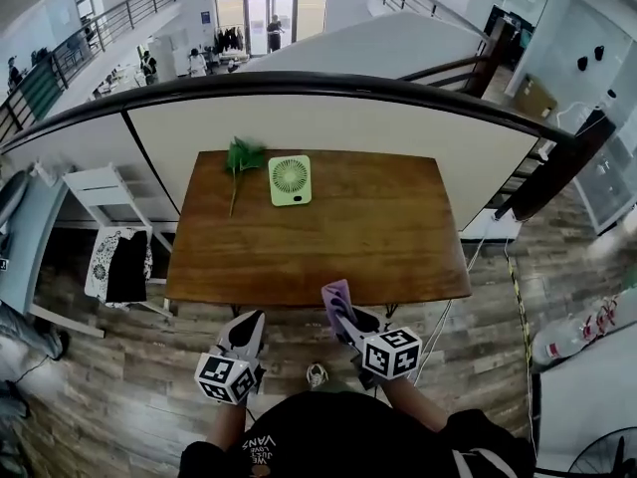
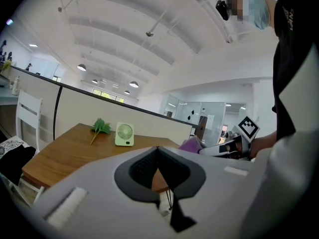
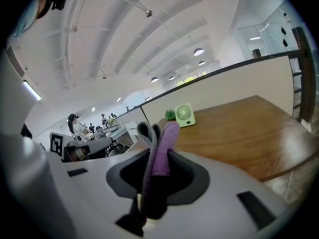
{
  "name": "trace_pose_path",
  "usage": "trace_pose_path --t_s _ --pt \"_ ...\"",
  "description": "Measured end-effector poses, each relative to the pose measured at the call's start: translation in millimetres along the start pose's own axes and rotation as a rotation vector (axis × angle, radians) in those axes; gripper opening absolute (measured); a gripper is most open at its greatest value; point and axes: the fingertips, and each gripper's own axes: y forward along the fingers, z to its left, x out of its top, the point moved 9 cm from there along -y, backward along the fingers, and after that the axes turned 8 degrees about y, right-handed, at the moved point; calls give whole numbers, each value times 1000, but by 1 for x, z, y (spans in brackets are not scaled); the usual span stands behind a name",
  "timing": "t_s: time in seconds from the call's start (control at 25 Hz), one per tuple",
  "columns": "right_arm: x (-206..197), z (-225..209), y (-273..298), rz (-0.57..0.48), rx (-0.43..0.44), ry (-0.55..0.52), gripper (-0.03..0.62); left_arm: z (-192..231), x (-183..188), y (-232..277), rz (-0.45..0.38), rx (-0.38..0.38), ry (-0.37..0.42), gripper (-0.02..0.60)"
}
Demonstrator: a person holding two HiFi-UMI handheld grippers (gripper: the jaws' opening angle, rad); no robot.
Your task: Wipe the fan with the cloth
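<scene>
A small light-green fan (image 1: 290, 180) stands upright at the far side of the brown wooden table (image 1: 378, 237), with a green leafy sprig (image 1: 242, 157) lying just left of it. Both grippers hover off the table's near edge. My right gripper (image 1: 348, 319) is shut on a purple and grey cloth (image 1: 335, 292), which sticks up out of the jaws (image 3: 162, 153). My left gripper (image 1: 247, 323) is shut with nothing in it (image 2: 158, 151). In the left gripper view the fan (image 2: 124, 134) is far ahead, with the right gripper's cloth (image 2: 189, 145) to the right.
A dark curved railing (image 1: 299, 86) and a low white wall run behind the table. A white chair (image 1: 100, 187) and a rack with dark clothes (image 1: 124, 265) stand to the table's left. Wood plank floor lies under me. People stand far off in the hall.
</scene>
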Motion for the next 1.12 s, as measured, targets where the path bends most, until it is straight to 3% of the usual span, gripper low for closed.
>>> trace_pose_path --t_s 0.32,0.56,1.12 --pt "42 -32 37 33 41 -32 95 19 5 42 -5 72 -40 12" --pt "53 -29 66 34 28 -9 95 53 10 56 9 65 -53 12" --pt "67 10 142 -122 -145 97 95 174 41 112 50 -190 26 12"
